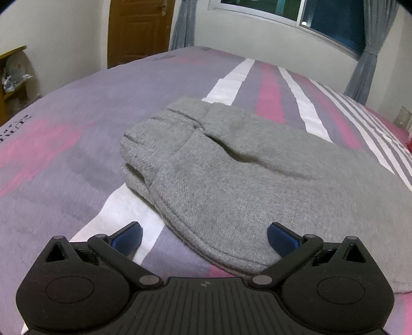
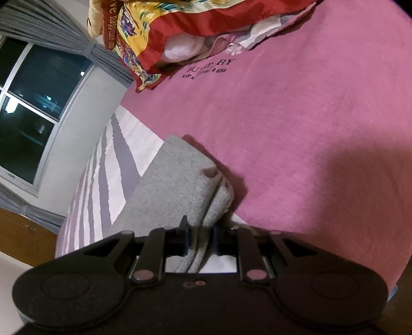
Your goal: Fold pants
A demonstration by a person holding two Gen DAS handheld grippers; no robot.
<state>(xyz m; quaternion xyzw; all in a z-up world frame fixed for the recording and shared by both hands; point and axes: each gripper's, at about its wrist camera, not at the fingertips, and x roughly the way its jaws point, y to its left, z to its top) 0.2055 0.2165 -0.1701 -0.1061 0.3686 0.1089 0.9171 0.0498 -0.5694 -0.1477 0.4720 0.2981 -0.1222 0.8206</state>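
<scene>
The grey pants [image 1: 231,165] lie folded in layers on the striped bed cover [image 1: 64,123]. My left gripper [image 1: 204,238] is open, just above the near hem of the pants, its blue pads on either side and holding nothing. In the right wrist view my right gripper [image 2: 199,239] is shut on a thick folded edge of the pants [image 2: 175,180], which runs away from the fingers over the pink part of the cover [image 2: 296,128].
A wooden door [image 1: 139,28] and a window with grey curtains [image 1: 334,23] stand beyond the bed. A shelf [image 1: 13,77] is at the far left. A red and yellow quilt [image 2: 159,33] and pillows lie at the head of the bed.
</scene>
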